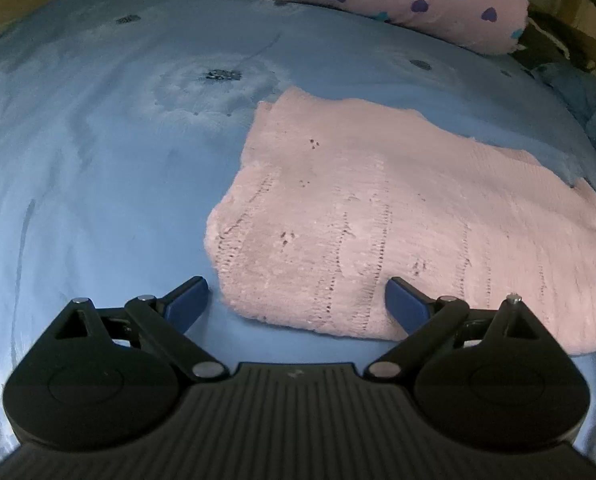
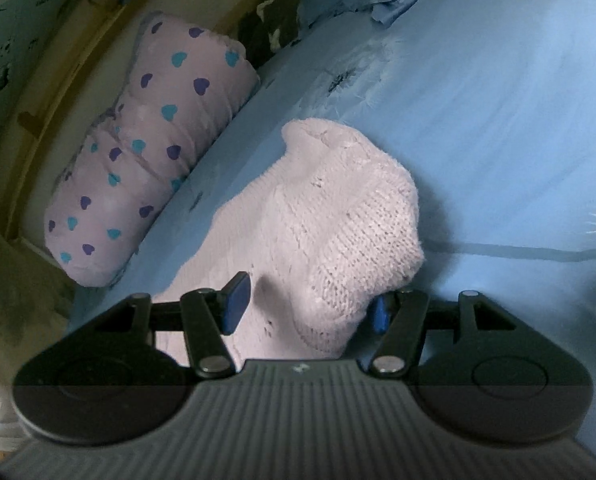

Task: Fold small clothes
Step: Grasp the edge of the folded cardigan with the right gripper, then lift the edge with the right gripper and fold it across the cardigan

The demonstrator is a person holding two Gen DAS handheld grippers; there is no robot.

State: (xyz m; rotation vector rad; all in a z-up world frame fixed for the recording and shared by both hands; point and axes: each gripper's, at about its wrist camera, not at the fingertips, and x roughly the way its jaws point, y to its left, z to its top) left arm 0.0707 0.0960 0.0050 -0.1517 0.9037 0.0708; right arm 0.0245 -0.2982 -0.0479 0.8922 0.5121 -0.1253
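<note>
left gripper [image 1: 298, 300] spread over sweater [image 1: 378, 220]; tilted down

Fuzzy pink knitted garment [image 1: 378, 216] on smooth blue cotton-like bedsheet [image 1: 97, 140], beside soft heart-printed cloth pillow [image 2: 145, 148], matt black plastic grippers.

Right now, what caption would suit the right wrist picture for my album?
Right gripper jaws straddling a raised fold of the pink knitted garment on a blue bedsheet, heart-print pillow beside.
</note>
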